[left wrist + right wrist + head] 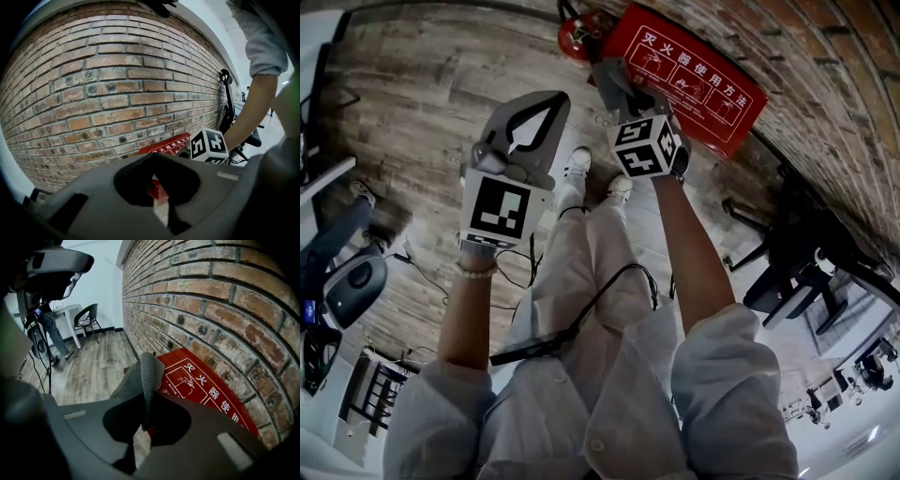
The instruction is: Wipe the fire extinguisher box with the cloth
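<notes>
Brick wall (211, 310) and plank floor (93, 366) framed the scene as a person stood over the red fire extinguisher box (201, 385), which lay at the wall's foot. The right gripper (146, 397) was clamped on a fold of grey cloth (145, 373) that stood up past its tips. The box lay just ahead of those jaws and to their right, its long axis running along the wall. Whether cloth and box were touching could not be told. The left gripper (152, 155), jaws together on nothing, hung farther back, with the box only glimpsed through its frame, so the wipe looked to be the right hand's job. Brick closed off the jaws' right side, and open floor lay to their left.
</notes>
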Tool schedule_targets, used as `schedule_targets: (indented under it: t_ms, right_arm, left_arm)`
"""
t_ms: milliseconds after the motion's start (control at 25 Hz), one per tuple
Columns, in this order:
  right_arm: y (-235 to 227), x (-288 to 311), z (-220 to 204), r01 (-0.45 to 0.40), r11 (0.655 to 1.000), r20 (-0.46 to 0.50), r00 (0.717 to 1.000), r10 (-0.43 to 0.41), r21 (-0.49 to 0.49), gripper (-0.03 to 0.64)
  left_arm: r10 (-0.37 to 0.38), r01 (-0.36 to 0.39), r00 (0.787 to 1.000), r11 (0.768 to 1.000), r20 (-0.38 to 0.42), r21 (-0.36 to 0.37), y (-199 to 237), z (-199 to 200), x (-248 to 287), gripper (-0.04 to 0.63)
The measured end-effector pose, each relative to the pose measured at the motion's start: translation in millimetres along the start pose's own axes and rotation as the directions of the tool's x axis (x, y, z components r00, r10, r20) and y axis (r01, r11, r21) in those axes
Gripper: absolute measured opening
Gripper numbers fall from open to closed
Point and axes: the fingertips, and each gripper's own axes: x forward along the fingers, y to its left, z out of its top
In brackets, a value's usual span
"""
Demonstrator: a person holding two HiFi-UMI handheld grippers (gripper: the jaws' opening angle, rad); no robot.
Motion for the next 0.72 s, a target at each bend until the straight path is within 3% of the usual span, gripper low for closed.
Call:
schedule_targets:
  t_ms: [720]
  right_arm:
    - [-31,-25,-45,0.052,0.997,-0.027,0.998,-0.050,0.062,0.020]
  left_arm:
    - [-0.087,0.087,0.996,0.994,0.000,0.059,-38,23,27,-0.002]
